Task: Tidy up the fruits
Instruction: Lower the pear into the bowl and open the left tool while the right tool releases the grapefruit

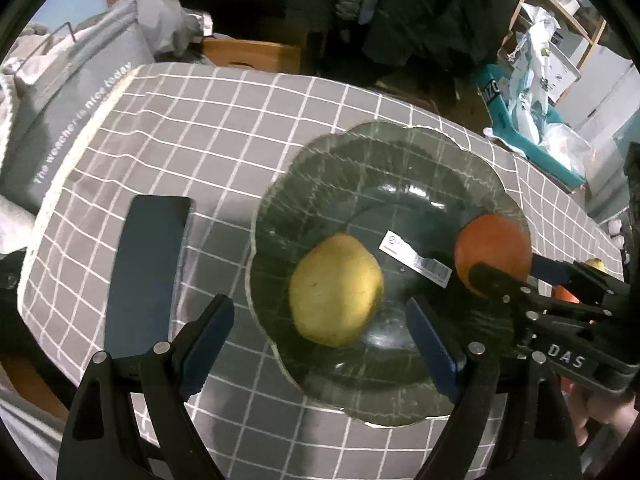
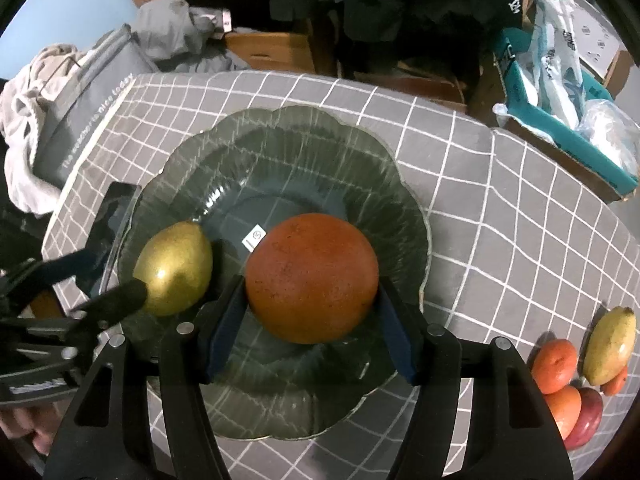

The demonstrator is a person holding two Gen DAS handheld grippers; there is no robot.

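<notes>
Landmark: the dark smoked-glass plate with scalloped rim (image 2: 404,184), sitting on the worktop under a grey cloth with a white grid (image 2: 500,240). Left hand-held gripper (image 1: 320,354) is hanging over the plate's near-left part with jaws spread wide and nothing between the pads; the yellow-green pear-shaped fruit (image 1: 336,290) is lying on the plate just ahead of the fingertips, clear of both blue pads. Right hand-held gripper (image 2: 310,330) is sitting over the plate's near-centre, part open, with the round orange-red fruit (image 2: 312,278) between its blue pads; both pads are lying against the fruit's sides, so it reads as gripped. In the right view the pear-shaped fruit is sitting on the plate's left side, just beside the round one, with a white barcode sticker (image 1: 416,258) on the plate floor between them. Off the plate to the right, near the worktop edge, a small pile of loose fruit (image 2: 580,376) is waiting: another yellow-green one, several orange ones, one red. A dark rectangular slab (image 1: 148,268) is lying flat on the cloth just left of the plate.
</notes>
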